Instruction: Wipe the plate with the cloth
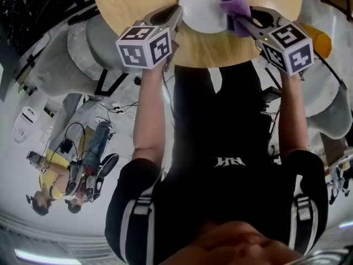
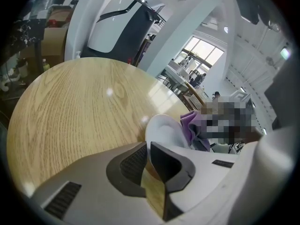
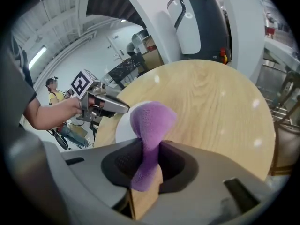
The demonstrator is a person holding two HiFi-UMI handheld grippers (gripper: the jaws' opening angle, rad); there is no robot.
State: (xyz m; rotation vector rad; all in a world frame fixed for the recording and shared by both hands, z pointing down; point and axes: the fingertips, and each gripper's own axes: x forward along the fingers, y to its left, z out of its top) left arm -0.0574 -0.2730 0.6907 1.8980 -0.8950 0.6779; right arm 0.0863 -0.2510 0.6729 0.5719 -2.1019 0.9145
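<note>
The left gripper (image 2: 149, 148) has its jaws nipped nearly together on the rim of the white plate (image 1: 203, 7), which rises just ahead of them on the round wooden counter (image 1: 138, 4). The right gripper (image 3: 149, 149) is clamped on the purple cloth (image 3: 151, 121); its bunched end juts past the jaws onto the plate's right edge. Wiping looks barely begun, with most of the plate's face left. Only the left jaws on the rim could meet the stroke.

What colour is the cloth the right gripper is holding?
Purple. The cloth shows best in the right gripper view, pinched in the right gripper.
</note>
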